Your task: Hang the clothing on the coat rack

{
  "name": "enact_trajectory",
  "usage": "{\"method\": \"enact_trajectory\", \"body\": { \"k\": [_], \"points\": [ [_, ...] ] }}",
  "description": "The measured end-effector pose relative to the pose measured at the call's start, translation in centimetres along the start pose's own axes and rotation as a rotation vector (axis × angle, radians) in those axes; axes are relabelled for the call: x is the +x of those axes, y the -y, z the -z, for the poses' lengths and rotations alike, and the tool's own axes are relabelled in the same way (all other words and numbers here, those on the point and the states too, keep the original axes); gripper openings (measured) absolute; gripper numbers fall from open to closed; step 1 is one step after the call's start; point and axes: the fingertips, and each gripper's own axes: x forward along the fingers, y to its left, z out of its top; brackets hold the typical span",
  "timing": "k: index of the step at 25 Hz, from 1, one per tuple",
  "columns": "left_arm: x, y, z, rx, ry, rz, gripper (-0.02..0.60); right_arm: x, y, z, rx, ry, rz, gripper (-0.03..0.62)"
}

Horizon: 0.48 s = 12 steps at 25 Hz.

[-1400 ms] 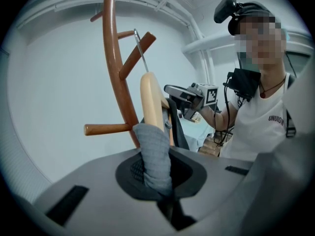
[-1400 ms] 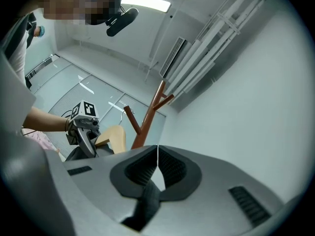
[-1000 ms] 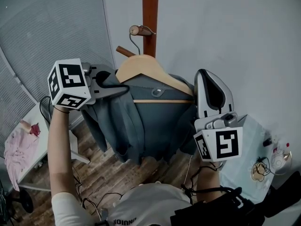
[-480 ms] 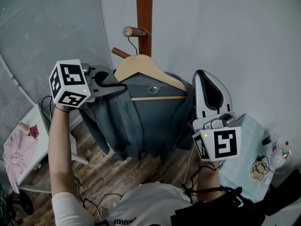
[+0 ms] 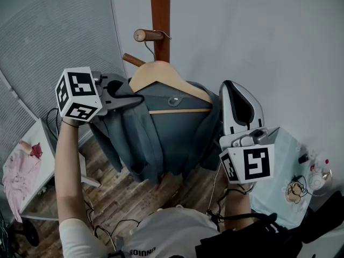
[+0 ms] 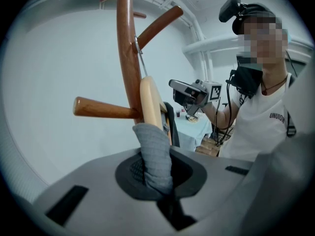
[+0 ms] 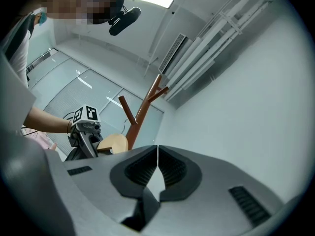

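Coat rack (image 5: 160,9) cut off at top edge, jacket (image 5: 161,138) partly behind right tool (image 5: 232,86)

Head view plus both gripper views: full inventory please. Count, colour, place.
coat rack: 1, red-brown wood, top centre against the wall
hanger: 1, pale wood, wire hook over a rack peg
jacket: 1, grey-blue, draped on the hanger
white table: 1, lower left
pink cloth: 1, on the white table
light-blue table: 1, lower right, small items on it too small to name
floor: brown planks, black cables lying on it
left gripper: 1, grey, shut on a fold of the jacket beside the hanger
right gripper: 1, grey, shut, empty, pointing upward right of the jacket
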Motion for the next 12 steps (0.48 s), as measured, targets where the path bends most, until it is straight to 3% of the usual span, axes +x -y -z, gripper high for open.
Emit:
{"method": "enact_trajectory", "body": {
  "k": [7, 12],
  "points": [
    [0.25, -0.12, -0.20, 0.012, 0.005, -0.002, 0.025, -0.21, 0.25, 0.51, 0.009, -0.012, 0.006, 0.021],
    [0.43, -0.56, -0.01, 0.046, -0.004, -0.052, 0.029, -0.22, -0.26, 0.81, 0.014, -0.017, 0.003, 0.021]
  ]
}}
